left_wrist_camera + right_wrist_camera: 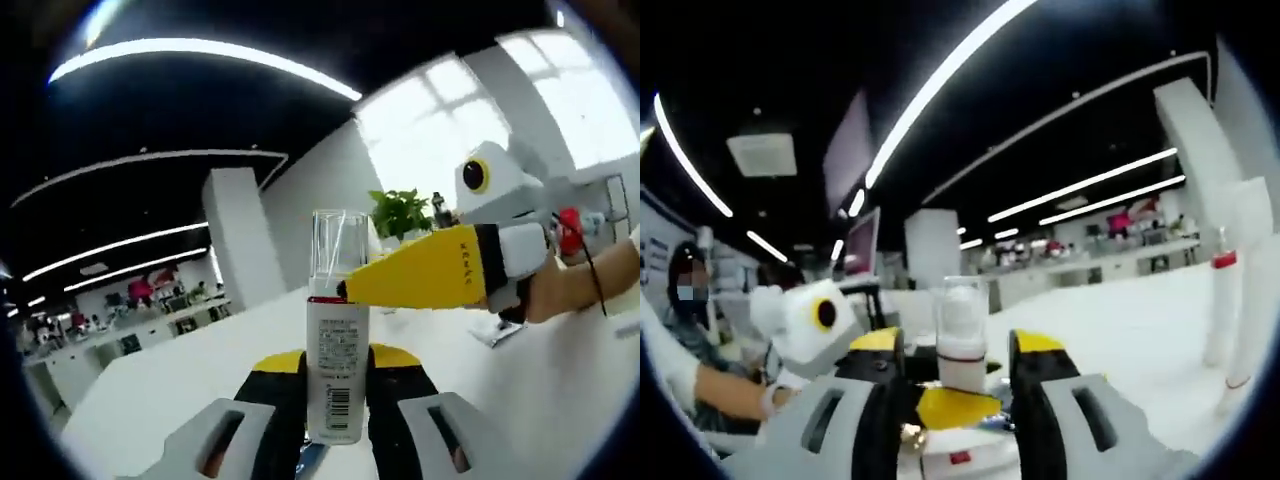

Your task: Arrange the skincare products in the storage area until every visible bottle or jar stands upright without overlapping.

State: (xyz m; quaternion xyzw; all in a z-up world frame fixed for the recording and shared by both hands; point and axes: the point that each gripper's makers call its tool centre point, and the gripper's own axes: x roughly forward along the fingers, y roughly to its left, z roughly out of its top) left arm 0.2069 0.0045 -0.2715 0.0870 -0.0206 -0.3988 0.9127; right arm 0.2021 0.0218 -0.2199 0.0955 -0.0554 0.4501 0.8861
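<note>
Down low, the foot of the white bottle is hidden between the left gripper jaws, which clench its round body and hold it upright. It has one clear, smooth plastic cap and a barcode label. The right gripper reaches in from the side, its yellow pointed jaw tip touching the bottle's neck. Whether those jaws squeeze is hard to tell. One tall white tube stands well apart on the white table.
</note>
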